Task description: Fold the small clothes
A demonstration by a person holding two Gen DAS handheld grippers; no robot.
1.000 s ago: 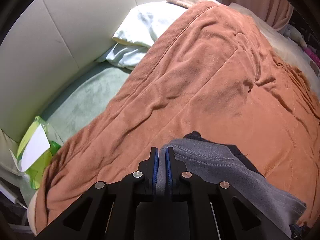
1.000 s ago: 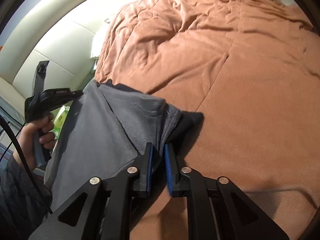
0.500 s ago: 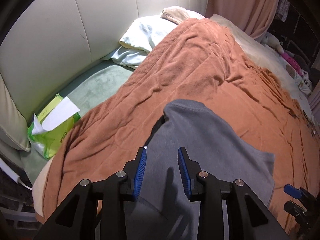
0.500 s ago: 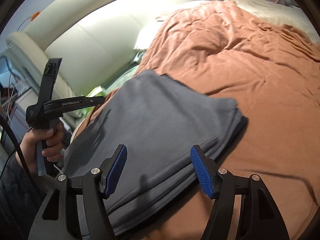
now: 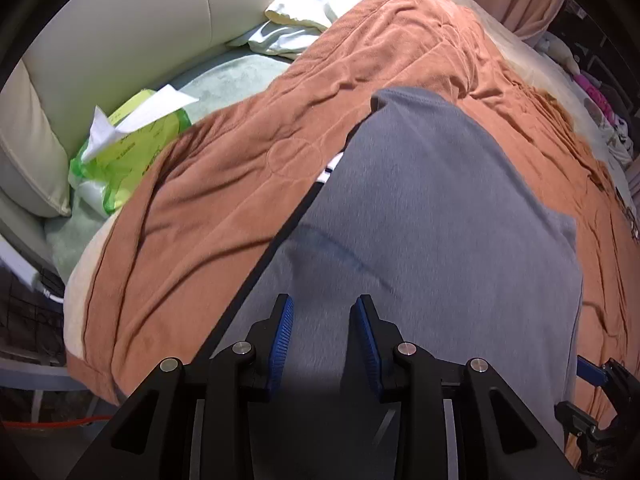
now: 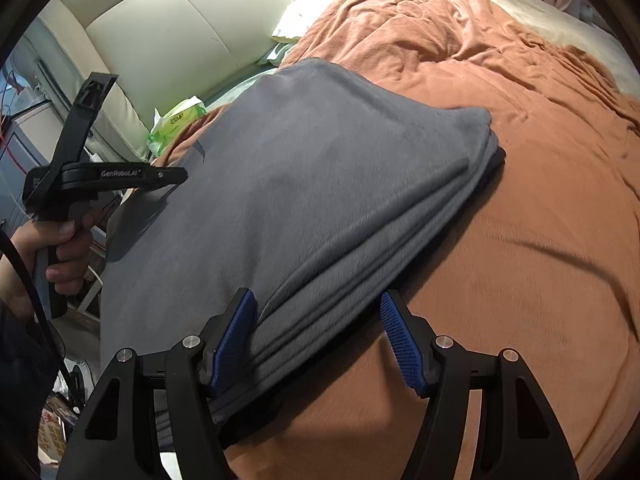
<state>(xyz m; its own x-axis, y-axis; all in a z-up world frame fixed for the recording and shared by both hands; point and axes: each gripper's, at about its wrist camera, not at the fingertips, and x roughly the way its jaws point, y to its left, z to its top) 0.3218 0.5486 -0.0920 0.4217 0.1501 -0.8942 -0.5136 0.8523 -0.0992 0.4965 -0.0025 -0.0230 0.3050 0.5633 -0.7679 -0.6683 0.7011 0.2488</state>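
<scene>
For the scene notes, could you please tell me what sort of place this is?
Most likely a bedroom: an orange blanket spread over a bed, a white pillow, and a padded cream headboard behind.

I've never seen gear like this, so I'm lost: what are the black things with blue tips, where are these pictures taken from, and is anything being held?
They are hand-held tongs, one in each of a person's hands, each carrying a camera that looks along its two blue-padded fingers. One picture is from the left tongs, the other from the right tongs. In the right view you also see the hand holding the left one. A folded grey garment lies on an orange blanket on a bed, with a green tissue pack beside it. Both tongs stand open; nothing is gripped.
</scene>
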